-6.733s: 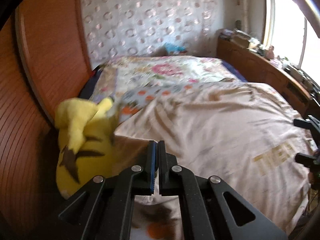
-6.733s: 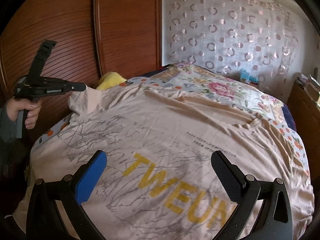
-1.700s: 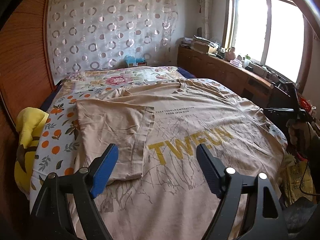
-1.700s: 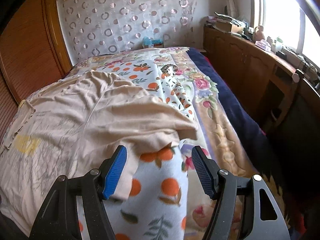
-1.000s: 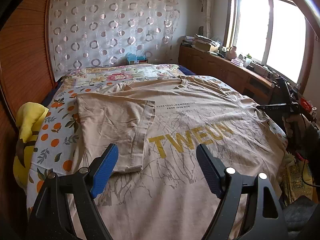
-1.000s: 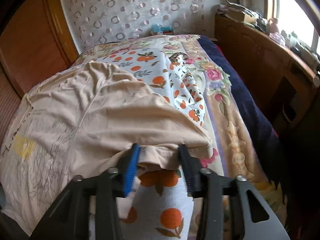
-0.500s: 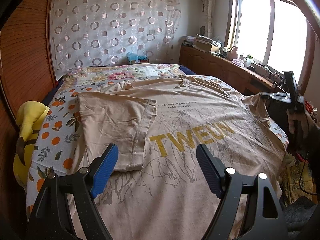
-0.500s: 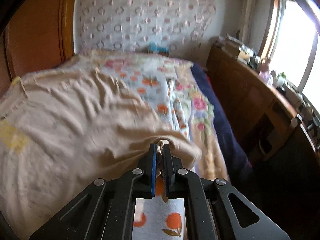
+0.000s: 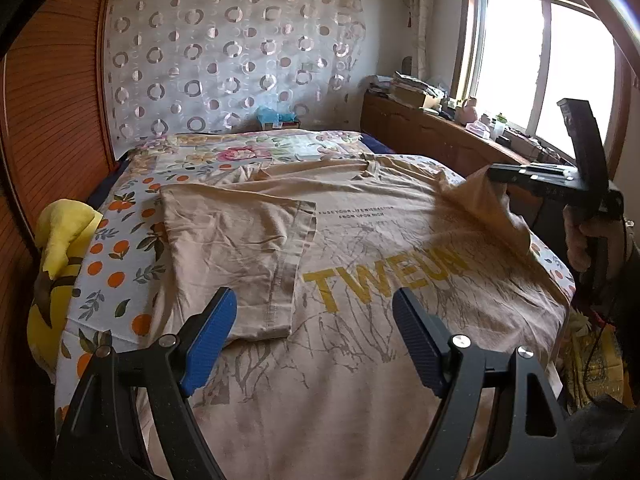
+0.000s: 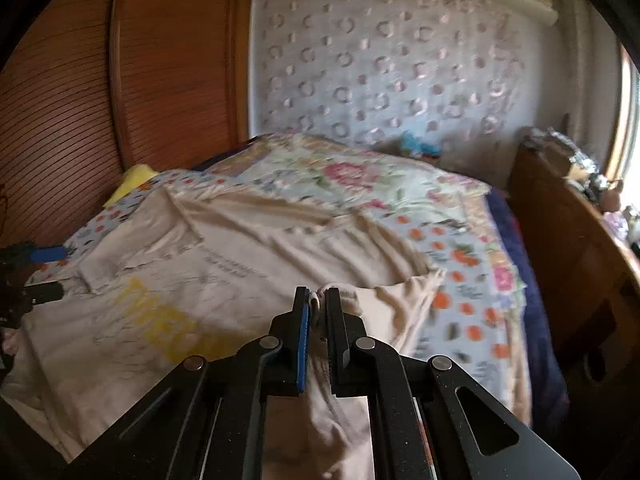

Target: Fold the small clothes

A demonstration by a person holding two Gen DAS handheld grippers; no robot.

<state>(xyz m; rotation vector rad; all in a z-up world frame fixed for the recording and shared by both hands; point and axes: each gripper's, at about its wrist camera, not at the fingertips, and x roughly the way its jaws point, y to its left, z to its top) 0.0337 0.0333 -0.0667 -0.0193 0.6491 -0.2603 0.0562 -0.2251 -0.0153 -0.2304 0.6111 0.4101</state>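
Observation:
A beige T-shirt [image 9: 360, 280] with yellow "TWEUN" lettering lies face up across the bed. Its left sleeve [image 9: 232, 248] is folded in over the chest. My left gripper [image 9: 312, 296] hovers open above the shirt's lower part, nothing between its fingers; the right wrist view catches it at the left edge [image 10: 44, 274]. My right gripper [image 10: 317, 294] pinches the right sleeve [image 10: 392, 304] between its pads, though the jaws are opening a little. In the left wrist view that gripper [image 9: 494, 176] holds the sleeve [image 9: 480, 204] lifted off the bed at the right side.
A yellow plush toy [image 9: 60, 260] sits at the bed's left edge against a wooden wardrobe [image 9: 48, 120]. A floral bedspread [image 9: 240, 152] covers the far half. A cluttered wooden cabinet [image 9: 440, 140] runs under the window. A person's hand [image 9: 580, 240] grips the right tool.
The right gripper closed on the right sleeve's edge, lifted it off the bed and swung it in over the shirt. The left gripper stayed still and open.

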